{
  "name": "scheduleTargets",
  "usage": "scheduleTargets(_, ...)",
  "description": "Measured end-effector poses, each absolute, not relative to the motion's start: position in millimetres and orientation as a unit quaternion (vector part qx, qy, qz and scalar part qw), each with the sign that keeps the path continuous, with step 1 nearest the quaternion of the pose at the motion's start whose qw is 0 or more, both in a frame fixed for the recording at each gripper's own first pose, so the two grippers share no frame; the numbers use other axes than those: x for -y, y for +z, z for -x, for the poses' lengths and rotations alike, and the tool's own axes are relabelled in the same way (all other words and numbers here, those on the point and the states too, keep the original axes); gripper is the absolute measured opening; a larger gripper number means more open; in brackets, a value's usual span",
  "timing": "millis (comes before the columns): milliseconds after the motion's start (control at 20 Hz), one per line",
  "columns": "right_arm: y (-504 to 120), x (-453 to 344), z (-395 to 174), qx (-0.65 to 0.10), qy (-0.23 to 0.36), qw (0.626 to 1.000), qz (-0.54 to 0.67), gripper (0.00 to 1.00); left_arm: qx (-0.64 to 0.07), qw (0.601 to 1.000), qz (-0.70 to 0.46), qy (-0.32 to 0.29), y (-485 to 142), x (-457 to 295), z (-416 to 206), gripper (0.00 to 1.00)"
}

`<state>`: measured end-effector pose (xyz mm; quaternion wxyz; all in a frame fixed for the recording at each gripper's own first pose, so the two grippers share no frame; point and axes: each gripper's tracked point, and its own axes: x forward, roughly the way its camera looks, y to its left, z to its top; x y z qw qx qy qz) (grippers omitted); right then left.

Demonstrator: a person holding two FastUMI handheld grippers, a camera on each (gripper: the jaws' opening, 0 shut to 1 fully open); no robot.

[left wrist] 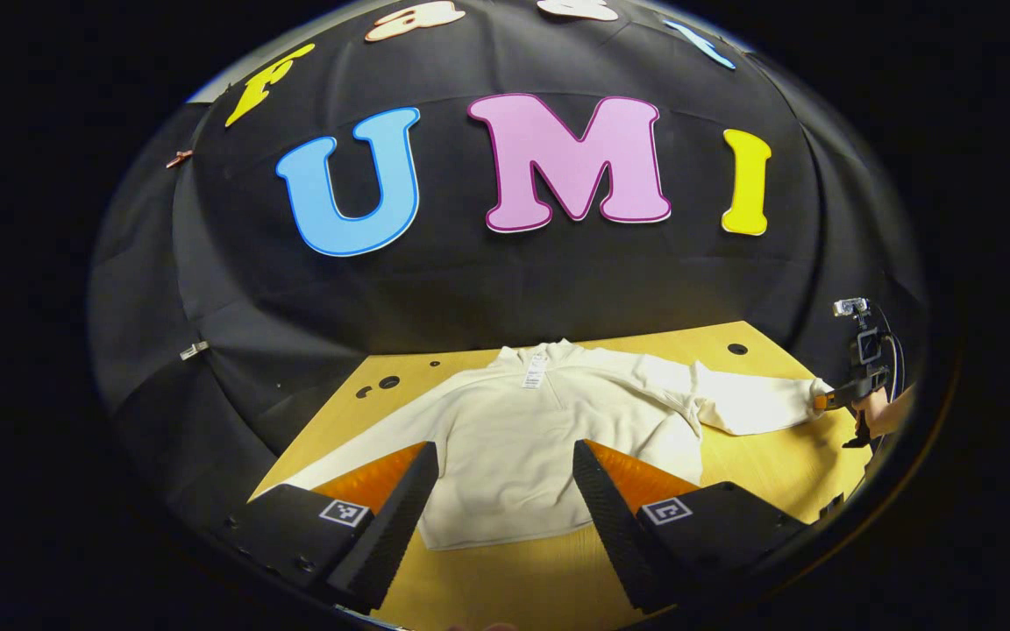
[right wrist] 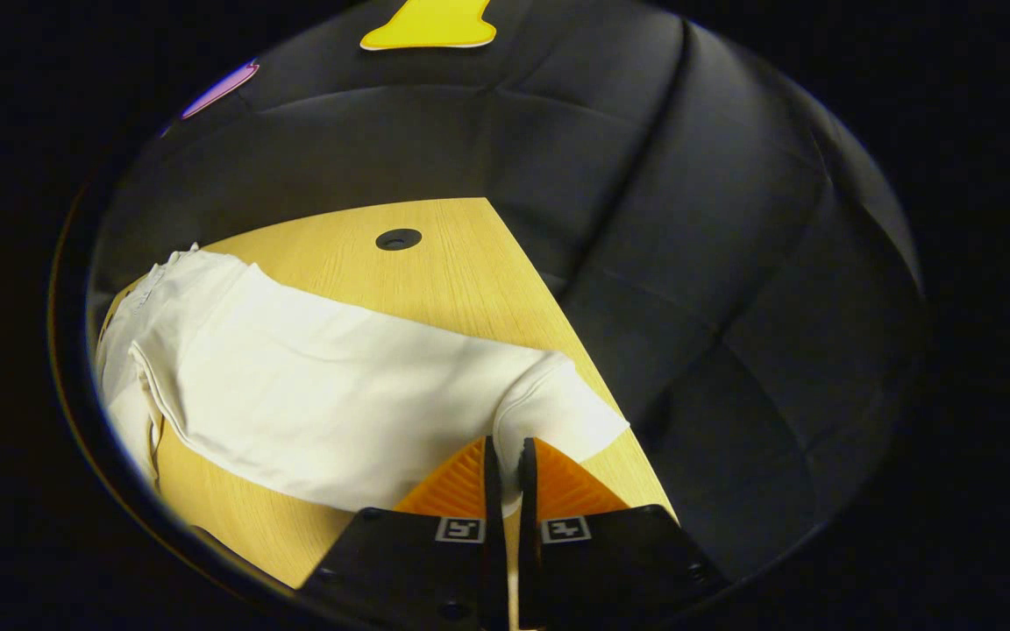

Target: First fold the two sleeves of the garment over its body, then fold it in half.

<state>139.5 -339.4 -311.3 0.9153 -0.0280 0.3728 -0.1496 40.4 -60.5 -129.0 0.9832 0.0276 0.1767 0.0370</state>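
Cream garment, flat on surface: right hand-held gripper pinches sleeve cuff, left hand-held gripper spread idle; lift cuff low, lay across body squarely

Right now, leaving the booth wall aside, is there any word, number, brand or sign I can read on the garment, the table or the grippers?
Neck tag on the garment: it carries print, but it is too small and blurred to read.
Square markers on the left gripper and the right gripper: coded patterns, no letters or numbers.
Table: no text.
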Motion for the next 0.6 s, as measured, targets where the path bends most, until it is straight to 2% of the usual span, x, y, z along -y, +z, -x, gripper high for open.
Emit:
scheduleTargets(50,-310,334,-140,-0.375,-0.142,0.916,0.027,0.07,-0.177,0.983,-0.028,0.039,-127,59,-40,0.97)
scheduleTargets(350,-277,293,-147,-0.364,-0.115,0.924,0.038,0.07,-0.162,0.985,-0.011,0.05,-114,48,-41,0.97)
scheduleTargets(600,-222,252,-189,-0.334,-0.095,0.937,0.044,0.07,-0.16,0.984,0.009,0.072,-110,24,-29,0.97)
